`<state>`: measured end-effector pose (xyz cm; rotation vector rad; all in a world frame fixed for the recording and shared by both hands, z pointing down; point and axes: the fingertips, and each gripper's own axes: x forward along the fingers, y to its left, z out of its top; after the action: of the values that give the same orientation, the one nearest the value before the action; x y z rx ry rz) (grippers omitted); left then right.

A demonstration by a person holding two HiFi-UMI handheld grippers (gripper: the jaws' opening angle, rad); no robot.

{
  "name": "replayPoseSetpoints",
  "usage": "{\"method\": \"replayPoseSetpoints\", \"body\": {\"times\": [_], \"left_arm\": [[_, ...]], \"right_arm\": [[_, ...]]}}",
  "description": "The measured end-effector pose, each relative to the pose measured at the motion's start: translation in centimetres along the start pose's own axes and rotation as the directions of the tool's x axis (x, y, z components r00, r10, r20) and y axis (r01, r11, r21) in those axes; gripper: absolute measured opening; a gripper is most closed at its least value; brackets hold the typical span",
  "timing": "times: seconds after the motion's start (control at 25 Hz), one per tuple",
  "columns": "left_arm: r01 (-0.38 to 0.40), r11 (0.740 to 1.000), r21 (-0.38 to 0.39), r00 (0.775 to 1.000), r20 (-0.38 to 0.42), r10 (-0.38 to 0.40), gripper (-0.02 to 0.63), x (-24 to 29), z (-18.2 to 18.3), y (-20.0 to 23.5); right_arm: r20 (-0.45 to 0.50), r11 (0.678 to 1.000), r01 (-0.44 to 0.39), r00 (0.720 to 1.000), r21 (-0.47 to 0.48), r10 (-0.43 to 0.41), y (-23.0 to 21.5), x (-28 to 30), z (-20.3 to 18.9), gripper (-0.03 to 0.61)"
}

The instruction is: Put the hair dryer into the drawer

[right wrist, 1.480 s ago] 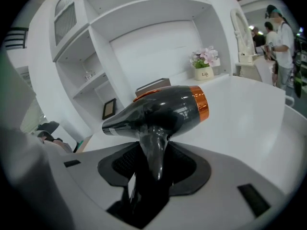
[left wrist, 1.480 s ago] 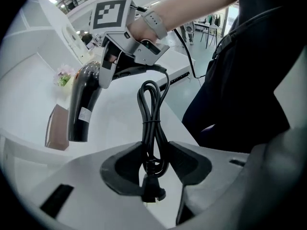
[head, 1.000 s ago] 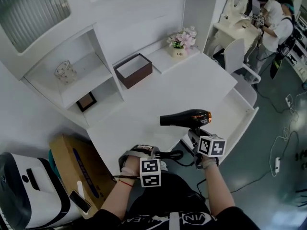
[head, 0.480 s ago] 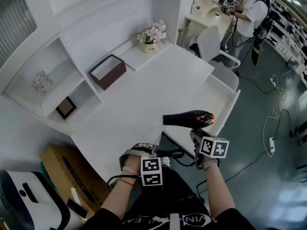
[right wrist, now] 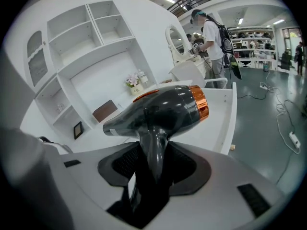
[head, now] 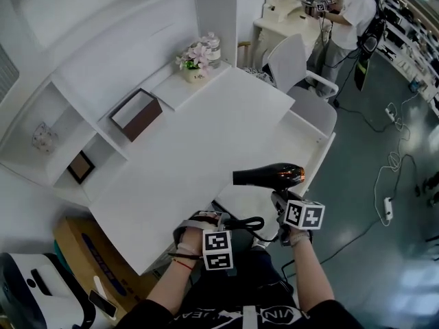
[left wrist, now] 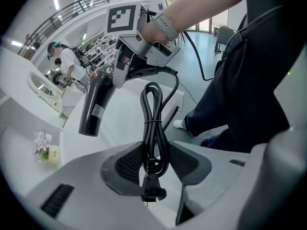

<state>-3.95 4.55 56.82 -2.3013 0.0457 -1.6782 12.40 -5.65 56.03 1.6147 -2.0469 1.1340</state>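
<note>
The right tool (right wrist: 153, 166) is clamped on the handle of the black dryer (right wrist: 163, 110), its pads pressing either side. In the head view the dryer (head: 271, 175) is held level, nozzle to the left and copper-ringed end to the right. It hangs over the open drawer (head: 306, 146) pulled out along the right side of the white worktop (head: 206, 142), without touching it. The left tool (left wrist: 154, 163) is closed on the bundled cord (left wrist: 154, 123) (the plug sits just behind the pads), its jaws parted only by the loops. Farther back on the worktop stand a brown box (head: 136, 114) and a flower pot (head: 195, 59).
</note>
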Motion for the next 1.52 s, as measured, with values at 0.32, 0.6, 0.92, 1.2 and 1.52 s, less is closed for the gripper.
{"method": "replayPoseSetpoints", "body": {"times": [0.32,0.6,0.92,1.2,1.52], "left_arm": [[0.015,0.999,-0.031,1.000,0.005,-0.015,0.176,4.0,5.2,3.7],[0.025,0.998,-0.058,1.000,-0.008,-0.025,0.176,7.0,8.0,6.1],[0.033,0.988,-0.151,0.999,-0.029,-0.037,0.176,9.4,9.1,7.8],[0.035,0.978,-0.207,0.998,-0.042,-0.045,0.176,11.2,9.4,8.7],[0.040,0.966,-0.254,0.998,-0.039,-0.051,0.176,12.9,7.9,10.4]], "right_arm": [[-0.068,0.996,-0.001,0.998,-0.085,-0.005,-6.0,1.7,3.2,0.176],[-0.156,0.990,-0.016,0.988,-0.137,-0.006,-9.7,4.0,4.3,0.177],[-0.273,0.983,-0.058,0.962,-0.174,0.008,-11.7,7.2,5.3,0.177],[-0.374,0.957,-0.122,0.927,-0.263,0.015,-11.9,10.3,4.9,0.178],[-0.450,0.918,-0.164,0.893,-0.361,-0.018,-10.8,14.1,5.7,0.178]]}}
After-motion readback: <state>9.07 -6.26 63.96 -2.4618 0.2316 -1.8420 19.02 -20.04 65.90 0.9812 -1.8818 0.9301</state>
